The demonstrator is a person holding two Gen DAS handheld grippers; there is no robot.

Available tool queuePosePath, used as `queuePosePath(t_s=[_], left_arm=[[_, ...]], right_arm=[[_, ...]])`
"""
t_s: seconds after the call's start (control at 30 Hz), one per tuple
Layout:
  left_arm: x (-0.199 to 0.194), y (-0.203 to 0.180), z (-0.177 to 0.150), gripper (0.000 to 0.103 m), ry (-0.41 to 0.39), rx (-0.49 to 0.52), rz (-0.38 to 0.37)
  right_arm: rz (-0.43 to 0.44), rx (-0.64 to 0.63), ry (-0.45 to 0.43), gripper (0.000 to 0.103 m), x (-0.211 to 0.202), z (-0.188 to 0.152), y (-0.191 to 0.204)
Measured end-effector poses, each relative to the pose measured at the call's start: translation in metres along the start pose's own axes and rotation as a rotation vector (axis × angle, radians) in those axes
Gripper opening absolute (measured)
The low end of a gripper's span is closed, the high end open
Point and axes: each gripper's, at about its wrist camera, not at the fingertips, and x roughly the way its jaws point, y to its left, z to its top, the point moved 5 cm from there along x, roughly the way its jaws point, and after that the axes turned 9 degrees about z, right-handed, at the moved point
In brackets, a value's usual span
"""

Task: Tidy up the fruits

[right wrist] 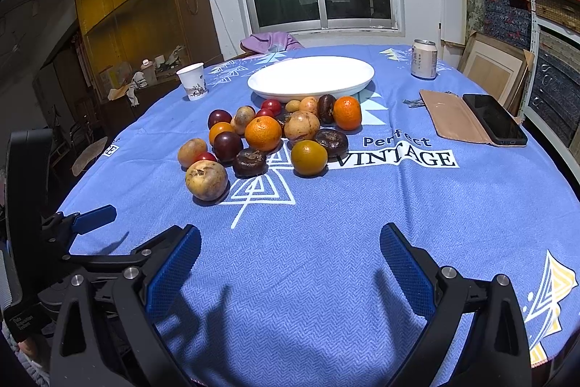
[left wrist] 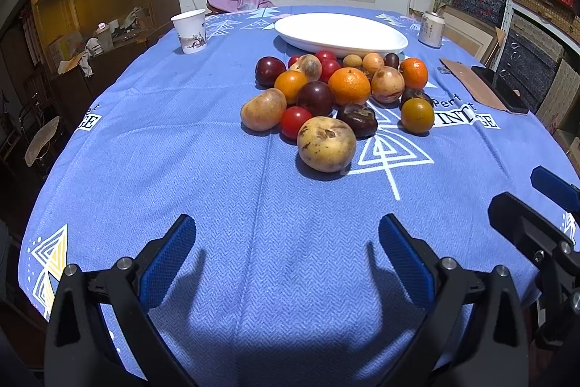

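Observation:
A pile of mixed fruit lies on the blue tablecloth (left wrist: pixel 217 169): a big yellow pear-like fruit (left wrist: pixel 326 144) (right wrist: pixel 206 180) nearest me, oranges (left wrist: pixel 349 86) (right wrist: pixel 263 133), dark plums (left wrist: pixel 315 98) (right wrist: pixel 227 145), red tomatoes (left wrist: pixel 295 122) and brown shrivelled fruits (left wrist: pixel 357 119) (right wrist: pixel 250 162). Behind the pile stands a white oval plate (left wrist: pixel 340 33) (right wrist: pixel 311 77), with nothing on it. My left gripper (left wrist: pixel 286 238) is open, low over the cloth, short of the pile. My right gripper (right wrist: pixel 290 245) is open too, to the right of the left one, nothing between its fingers.
A paper cup (left wrist: pixel 190 29) (right wrist: pixel 193 80) stands at the back left, a drink can (right wrist: pixel 423 58) at the back right. A phone in a tan flip case (right wrist: pixel 471 120) lies at the right edge. Shelves of boxes line the right wall, a cabinet the left.

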Motion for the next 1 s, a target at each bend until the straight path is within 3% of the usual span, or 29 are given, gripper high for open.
queuePosePath(t_s=[0.67,0.8,0.9,1.0], left_arm=[[0.004,-0.001,-0.001,0.099,0.008,0.006,0.001],[0.013,0.012,0.007,0.099,0.044,-0.027,-0.046],[0.023,0.024,0.016,0.099,0.064,-0.074,-0.070],[0.031,0.032,0.023,0.099,0.042,-0.154,-0.188]], right_arm=[[0.018,0.012,0.028,0.100,0.003,-0.001,-0.001],[0.020,0.027,0.027,0.100,0.002,0.006,-0.011],[0.014,0.034,-0.023,0.100,-0.003,0.014,-0.021],[0.029,0.012,-0.072,0.100,-0.006,0.021,-0.028]])
